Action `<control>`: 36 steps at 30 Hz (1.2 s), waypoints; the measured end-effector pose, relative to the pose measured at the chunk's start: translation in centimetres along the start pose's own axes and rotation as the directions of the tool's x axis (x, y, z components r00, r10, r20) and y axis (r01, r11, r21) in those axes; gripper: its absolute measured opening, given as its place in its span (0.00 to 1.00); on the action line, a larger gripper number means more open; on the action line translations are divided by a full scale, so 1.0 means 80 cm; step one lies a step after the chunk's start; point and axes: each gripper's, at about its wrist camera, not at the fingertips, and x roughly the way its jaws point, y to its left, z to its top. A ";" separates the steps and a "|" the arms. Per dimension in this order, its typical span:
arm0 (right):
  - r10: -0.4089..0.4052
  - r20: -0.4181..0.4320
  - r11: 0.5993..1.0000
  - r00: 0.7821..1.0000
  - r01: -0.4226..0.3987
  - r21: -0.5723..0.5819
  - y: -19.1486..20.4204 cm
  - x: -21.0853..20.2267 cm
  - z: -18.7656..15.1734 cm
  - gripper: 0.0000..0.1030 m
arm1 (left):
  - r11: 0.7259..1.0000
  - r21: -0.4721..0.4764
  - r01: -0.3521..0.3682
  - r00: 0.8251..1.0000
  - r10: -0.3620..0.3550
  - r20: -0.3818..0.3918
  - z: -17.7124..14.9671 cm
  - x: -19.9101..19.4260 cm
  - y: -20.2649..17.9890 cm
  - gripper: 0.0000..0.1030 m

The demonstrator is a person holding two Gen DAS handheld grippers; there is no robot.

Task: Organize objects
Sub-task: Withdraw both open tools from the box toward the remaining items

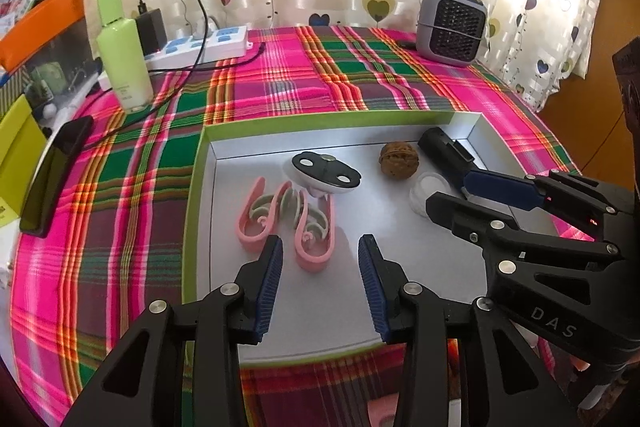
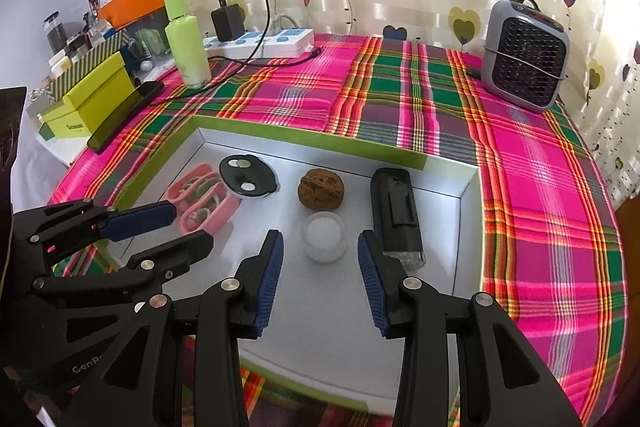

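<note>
Flanking plaid cloth point(image 2: 400, 95), heater point(image 2: 524, 57), green bottle point(image 2: 186, 39), power strip point(image 2: 260, 43)

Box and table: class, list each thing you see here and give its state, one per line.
Box: open, no lid on.
Walnut: whole, inside box.
Small white cup: upright.
Black device: lying flat.
Green bottle: standing, capped.
Left gripper: open, empty.
Right gripper: open, empty.

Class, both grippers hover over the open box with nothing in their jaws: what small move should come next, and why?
Probably lift both grippers clear. The walnut, pink clips, white cup and black device already lie inside the box, and the left gripper and right gripper stand open and empty.
</note>
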 end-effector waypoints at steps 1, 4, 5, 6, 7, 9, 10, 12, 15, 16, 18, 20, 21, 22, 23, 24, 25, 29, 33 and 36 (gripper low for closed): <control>-0.002 0.004 1.000 1.000 0.002 0.003 0.000 -0.003 -0.002 0.39 | 1.000 -0.002 0.000 1.000 0.000 0.004 -0.001 -0.003 0.000 0.37; -0.002 0.014 1.000 1.000 0.002 0.008 0.001 -0.011 -0.006 0.39 | 1.000 -0.004 -0.007 1.000 0.007 0.024 -0.005 -0.014 -0.001 0.37; -0.006 0.017 1.000 1.000 0.006 0.011 0.002 -0.015 -0.007 0.39 | 1.000 -0.006 -0.008 1.000 0.008 0.025 -0.006 -0.016 -0.002 0.37; -0.008 0.019 1.000 1.000 0.008 0.014 0.002 -0.017 -0.008 0.39 | 1.000 -0.009 -0.006 1.000 0.006 0.027 -0.008 -0.020 -0.001 0.37; -0.008 0.021 1.000 1.000 0.008 0.016 0.002 -0.019 -0.009 0.39 | 1.000 -0.011 -0.005 1.000 0.006 0.028 -0.010 -0.022 -0.001 0.37; -0.007 0.027 1.000 1.000 0.006 0.017 0.004 -0.025 -0.013 0.39 | 1.000 -0.009 -0.013 0.999 0.014 0.035 -0.014 -0.028 -0.003 0.37; -0.008 0.030 1.000 1.000 0.008 0.017 0.005 -0.028 -0.014 0.39 | 1.000 -0.009 -0.017 0.999 0.018 0.040 -0.017 -0.031 -0.003 0.37; -0.009 0.039 1.000 0.999 0.008 0.020 0.006 -0.034 -0.018 0.39 | 1.000 -0.014 -0.008 0.999 0.009 0.046 -0.020 -0.037 -0.004 0.37; -0.014 0.049 1.000 0.999 0.013 0.024 0.008 -0.044 -0.024 0.39 | 1.000 -0.025 0.000 0.998 0.002 0.056 -0.027 -0.048 -0.003 0.37; -0.015 0.054 1.000 0.998 0.014 0.025 0.008 -0.048 -0.026 0.39 | 1.000 -0.029 0.001 0.998 0.001 0.059 -0.029 -0.051 -0.002 0.37; -0.020 0.063 0.999 0.998 0.018 0.028 0.008 -0.056 -0.030 0.39 | 0.999 -0.037 0.004 0.998 -0.001 0.065 -0.034 -0.058 -0.001 0.37; -0.023 0.069 0.999 0.997 0.021 0.033 0.007 -0.063 -0.035 0.39 | 0.999 -0.045 0.003 0.998 0.000 0.071 -0.040 -0.063 0.002 0.37; -0.022 0.072 0.999 0.997 0.019 0.040 0.006 -0.065 -0.038 0.39 | 0.999 -0.047 0.001 0.997 0.002 0.073 -0.043 -0.065 0.002 0.37; -0.022 0.074 0.999 0.997 0.018 0.048 0.005 -0.068 -0.041 0.39 | 0.999 -0.049 -0.001 0.997 0.004 0.073 -0.047 -0.067 0.002 0.37; -0.022 0.075 0.998 0.997 0.018 0.052 0.004 -0.070 -0.043 0.39 | 0.999 -0.053 0.001 0.997 0.003 0.072 -0.050 -0.068 0.003 0.37; -0.022 0.077 0.998 0.997 0.018 0.060 0.004 -0.072 -0.047 0.39 | 0.998 -0.055 0.004 0.998 0.000 0.070 -0.054 -0.069 0.003 0.37; -0.023 0.077 0.998 0.997 0.018 0.065 0.003 -0.074 -0.050 0.39 | 0.998 -0.056 0.005 0.998 -0.001 0.070 -0.056 -0.070 0.004 0.37; -0.025 0.081 0.996 0.996 0.018 0.085 0.002 -0.081 -0.064 0.39 | 0.998 -0.068 0.018 0.997 -0.012 0.078 -0.068 -0.078 0.006 0.37; -0.033 0.088 0.995 0.996 0.024 0.098 0.001 -0.089 -0.077 0.39 | 0.997 -0.075 0.025 0.995 -0.018 0.096 -0.080 -0.088 0.009 0.37; -0.033 0.090 0.994 0.995 0.023 0.108 -0.001 -0.093 -0.086 0.39 | 0.997 -0.078 0.025 0.996 -0.017 0.091 -0.088 -0.090 0.009 0.38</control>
